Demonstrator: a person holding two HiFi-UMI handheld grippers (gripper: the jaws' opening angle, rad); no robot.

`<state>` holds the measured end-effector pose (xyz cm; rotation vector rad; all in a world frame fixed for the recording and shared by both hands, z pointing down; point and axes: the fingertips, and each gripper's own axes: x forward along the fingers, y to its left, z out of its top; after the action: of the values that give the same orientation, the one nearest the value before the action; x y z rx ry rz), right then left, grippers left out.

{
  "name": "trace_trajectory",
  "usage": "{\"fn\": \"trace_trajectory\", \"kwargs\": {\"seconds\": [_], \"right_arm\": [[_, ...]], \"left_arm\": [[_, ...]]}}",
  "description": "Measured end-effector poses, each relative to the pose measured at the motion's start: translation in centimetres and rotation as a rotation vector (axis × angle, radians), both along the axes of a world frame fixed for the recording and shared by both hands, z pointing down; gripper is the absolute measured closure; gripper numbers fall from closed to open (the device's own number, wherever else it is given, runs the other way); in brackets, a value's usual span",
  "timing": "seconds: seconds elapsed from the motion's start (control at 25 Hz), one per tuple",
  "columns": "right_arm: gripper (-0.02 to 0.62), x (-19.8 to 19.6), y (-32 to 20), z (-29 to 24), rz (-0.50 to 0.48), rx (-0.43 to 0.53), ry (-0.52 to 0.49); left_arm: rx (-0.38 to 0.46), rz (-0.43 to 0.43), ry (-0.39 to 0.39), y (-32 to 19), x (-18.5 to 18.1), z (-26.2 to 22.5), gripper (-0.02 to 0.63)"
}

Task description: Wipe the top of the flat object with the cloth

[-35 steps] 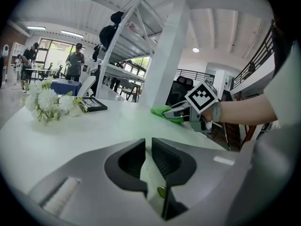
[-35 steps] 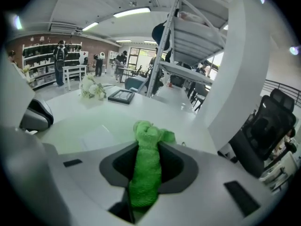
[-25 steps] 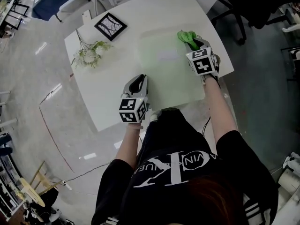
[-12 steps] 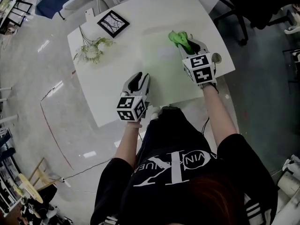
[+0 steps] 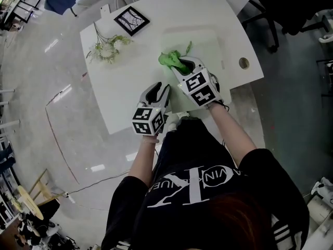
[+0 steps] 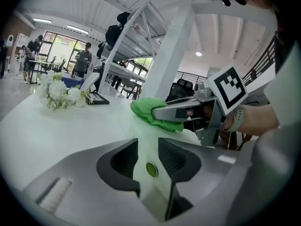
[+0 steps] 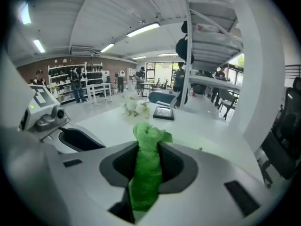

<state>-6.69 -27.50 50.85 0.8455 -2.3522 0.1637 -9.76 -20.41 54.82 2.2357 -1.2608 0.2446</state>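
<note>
In the head view the right gripper [image 5: 179, 66] has carried the green cloth [image 5: 169, 60] from the far right corner of the flat object [image 5: 203, 46] across to its left edge, so one pass over the far part of the pale sheet looks done and the nearer strip probably remains to be wiped. That forearm reaches diagonally forward and left, with the gripper tilted down and the cloth touching the sheet. The left gripper [image 5: 158, 90] has hardly shifted, pointing forward at the sheet's near left corner on the white table [image 5: 125, 100]. In the left gripper view its jaws have just been opening and stand wide apart with nothing pinched, only pale surface showing through the gap, so any steadying hold seems let go. In the right gripper view the jaws are clamped on the cloth, a bunch poking out ahead of the tips, with flowers [image 7: 133, 107] and a picture frame [image 7: 163, 112] well beyond
</note>
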Motion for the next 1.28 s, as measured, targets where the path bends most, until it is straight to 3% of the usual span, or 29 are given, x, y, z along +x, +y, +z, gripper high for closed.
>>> {"fn": "trace_trajectory", "kwargs": {"seconds": [0.36,0.64,0.96,1.28], "right_arm": [[0.489,-3.3,2.9,0.5,-0.139,-0.006,0.04],[0.489,-3.1,3.2,1.6,-0.142,-0.003,0.076],[0.489,0.9,2.6,2.1,-0.04,-0.017,0.097],[0.489,8.0,1.8,2.6,0.143,-0.051,0.1]], "left_arm": [[-0.009,0.02,-0.001,0.6,0.5,0.1,0.465],[-0.03,0.026,-0.006,0.5,0.6,0.5,0.471],[-0.033,0.029,0.002,0.7,0.6,0.6,0.485],[-0.028,0.034,-0.004,0.7,0.8,0.5,0.495]]}}
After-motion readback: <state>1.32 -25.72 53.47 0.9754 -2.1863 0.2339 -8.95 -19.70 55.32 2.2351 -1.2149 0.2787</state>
